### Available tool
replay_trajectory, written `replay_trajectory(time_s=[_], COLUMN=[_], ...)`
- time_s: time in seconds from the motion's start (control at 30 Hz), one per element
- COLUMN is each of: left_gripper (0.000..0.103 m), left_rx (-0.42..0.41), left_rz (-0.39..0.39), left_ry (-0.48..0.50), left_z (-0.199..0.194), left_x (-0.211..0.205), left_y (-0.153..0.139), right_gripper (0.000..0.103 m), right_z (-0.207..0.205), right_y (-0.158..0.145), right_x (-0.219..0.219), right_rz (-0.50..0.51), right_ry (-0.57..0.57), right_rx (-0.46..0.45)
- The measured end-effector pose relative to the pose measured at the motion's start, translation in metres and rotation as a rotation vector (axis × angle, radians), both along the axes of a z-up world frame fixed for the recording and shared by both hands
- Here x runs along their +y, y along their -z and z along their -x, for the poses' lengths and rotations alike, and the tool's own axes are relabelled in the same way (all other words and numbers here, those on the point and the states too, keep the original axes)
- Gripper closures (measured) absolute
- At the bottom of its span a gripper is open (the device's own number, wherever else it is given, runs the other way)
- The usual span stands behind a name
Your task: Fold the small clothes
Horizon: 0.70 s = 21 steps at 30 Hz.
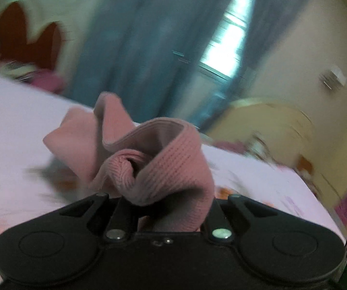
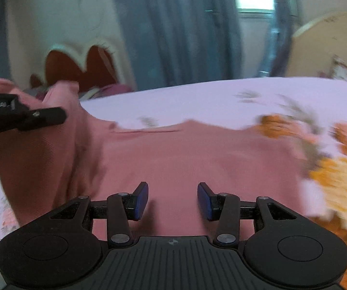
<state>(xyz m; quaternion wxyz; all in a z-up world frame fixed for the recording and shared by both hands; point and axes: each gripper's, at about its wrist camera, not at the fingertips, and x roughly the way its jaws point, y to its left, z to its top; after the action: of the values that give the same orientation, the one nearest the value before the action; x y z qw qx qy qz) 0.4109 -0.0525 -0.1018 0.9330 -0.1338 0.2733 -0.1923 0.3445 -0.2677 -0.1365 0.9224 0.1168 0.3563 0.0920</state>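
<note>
A small pink knit garment (image 2: 192, 159) lies spread on a floral bed sheet (image 2: 221, 101). My left gripper (image 1: 163, 207) is shut on a bunched ribbed edge of the pink garment (image 1: 149, 159) and holds it lifted above the bed; its fingertips are hidden by the cloth. In the right wrist view the left gripper (image 2: 52, 116) shows at the left edge, with the garment's left side raised in it. My right gripper (image 2: 172, 199) is open and empty, low over the near part of the garment, blue pads (image 2: 142, 200) apart.
A red and cream headboard (image 2: 81, 62) with pillows stands at the bed's far end. Blue curtains (image 2: 180, 29) and a window (image 1: 224, 48) are behind. A cream cabinet (image 2: 330, 46) stands at the right. Both views are motion-blurred.
</note>
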Motion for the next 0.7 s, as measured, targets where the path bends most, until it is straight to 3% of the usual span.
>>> replay_trajectory(time_s=[0.13,0.2,0.27,0.37,0.5,0.6,0.7], left_gripper=[0.091,0.091,0.082,0.075,0.072,0.066,0.053], left_rx=[0.040,0.083,0.115,0.044,0.058,0.083,0.061], left_rz=[-0.073,-0.172,-0.260,-0.318,-0.316,-0.268,-0.259], left_ry=[0.186,0.261,0.317,0.366,0.404,0.362,0.283], left_z=[0.010,0.018,0.030,0.054,0.074,0.080,0.079], left_x=[-0.085,-0.120,-0.141,-0.143,-0.131,-0.104,-0.079], left_y=[0.032,0.058,0.077,0.079,0.070,0.058,0.047], right_gripper=[0.058,0.058,0.058,0.058,0.058,0.058,0.058], right_z=[0.020,0.027,0.033,0.035,0.023,0.010,0.005], right_y=[0.005,0.006,0.005,0.001,-0.006,-0.003,0.005], right_x=[-0.066,-0.091,-0.109,-0.122,-0.113,-0.101,-0.091], right_rz=[-0.015,-0.005,-0.007,-0.045,-0.134,-0.162,-0.190], right_ry=[0.117,0.155,0.178,0.177,0.100,0.043,0.014], right_rx=[0.035,0.041,0.040,0.019,0.010,0.031,0.087])
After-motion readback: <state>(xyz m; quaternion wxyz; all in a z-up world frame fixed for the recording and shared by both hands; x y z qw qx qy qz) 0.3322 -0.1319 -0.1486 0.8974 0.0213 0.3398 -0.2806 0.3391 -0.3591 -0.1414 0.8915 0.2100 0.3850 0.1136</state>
